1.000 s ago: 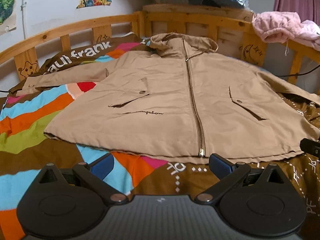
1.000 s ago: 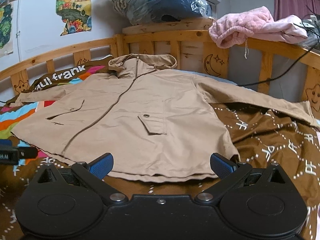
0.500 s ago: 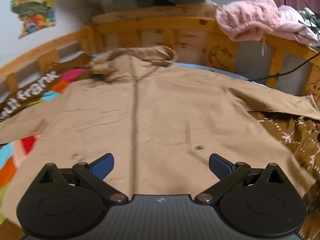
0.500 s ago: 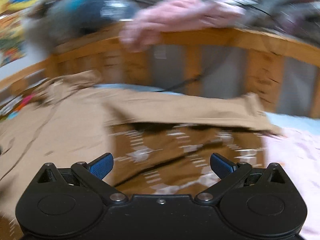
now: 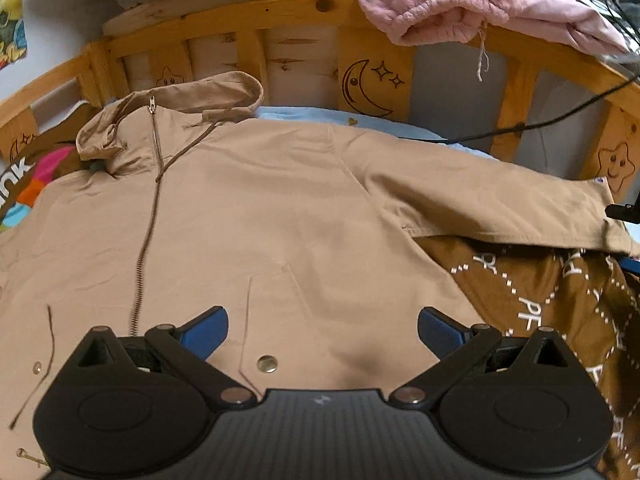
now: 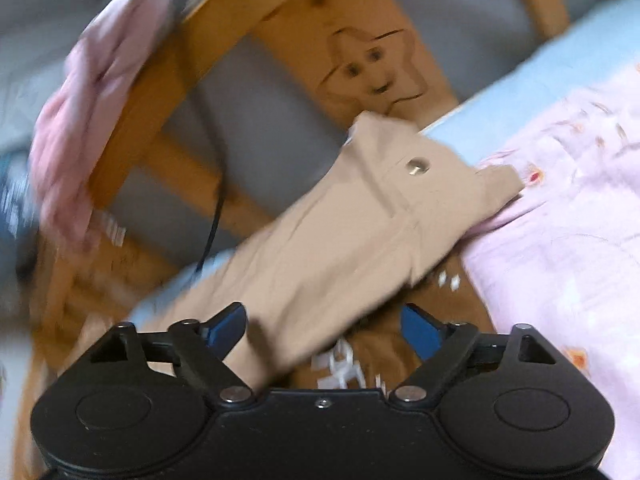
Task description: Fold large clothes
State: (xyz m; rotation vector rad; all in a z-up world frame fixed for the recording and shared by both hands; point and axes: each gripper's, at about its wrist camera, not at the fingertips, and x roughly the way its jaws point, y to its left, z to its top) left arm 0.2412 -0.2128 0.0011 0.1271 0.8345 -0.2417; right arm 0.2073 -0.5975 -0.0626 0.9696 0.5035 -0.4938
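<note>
The left gripper [image 5: 322, 330] hangs wide open over the jacket [image 5: 256, 216], gripping nothing. The right gripper [image 6: 323, 327] is closing, its jaws still apart around the jacket's sleeve [image 6: 340, 248], not yet pinching it.

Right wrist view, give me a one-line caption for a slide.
Right gripper, jaws closing, over the tan jacket sleeve beside the star-carved bed rail.

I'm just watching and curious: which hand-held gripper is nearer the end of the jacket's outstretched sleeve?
Right. The right hand-held gripper sits over the sleeve, jaws closing, cuff just ahead. The left hand-held gripper hovers open over the jacket body, far from it.
</note>
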